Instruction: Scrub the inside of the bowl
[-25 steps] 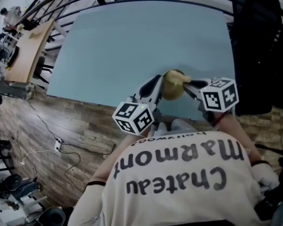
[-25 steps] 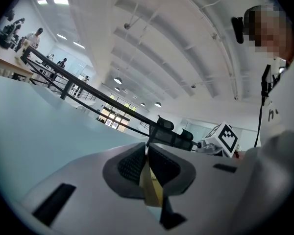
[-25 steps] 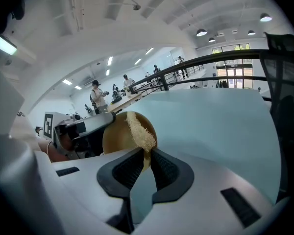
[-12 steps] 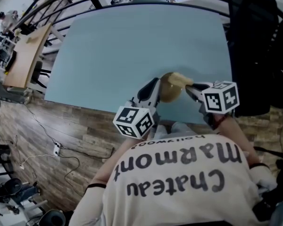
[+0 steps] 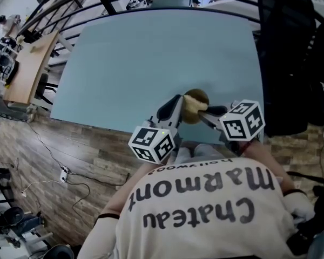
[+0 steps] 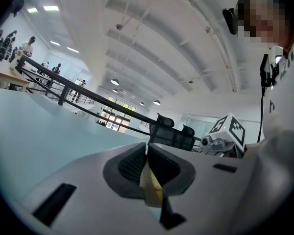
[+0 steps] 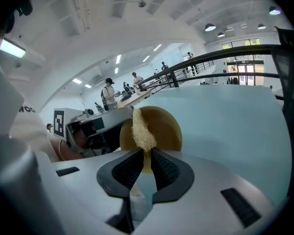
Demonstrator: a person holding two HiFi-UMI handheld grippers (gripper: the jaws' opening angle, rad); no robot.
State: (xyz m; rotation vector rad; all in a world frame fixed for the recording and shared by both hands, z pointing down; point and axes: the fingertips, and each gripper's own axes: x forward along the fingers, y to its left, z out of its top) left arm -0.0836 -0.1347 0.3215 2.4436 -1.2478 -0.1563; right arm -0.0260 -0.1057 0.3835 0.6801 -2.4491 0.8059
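A tan wooden bowl is held tipped on its side just above the near edge of the pale blue table. My left gripper grips its left rim; in the left gripper view that gripper has its jaws shut on the thin tan rim. My right gripper comes in from the right. In the right gripper view this gripper is shut on a pale fibrous scrubber, which lies against the bowl. The bowl's bottom is hidden.
A black office chair stands at the table's right side. A wooden bench with clutter is at the far left, over a plank floor with cables. The person's printed shirt fills the foreground.
The right gripper has shifted left and nearer, carrying the scrubber from the bowl's upper right rim down across the bowl. The left gripper and bowl have stayed in place.
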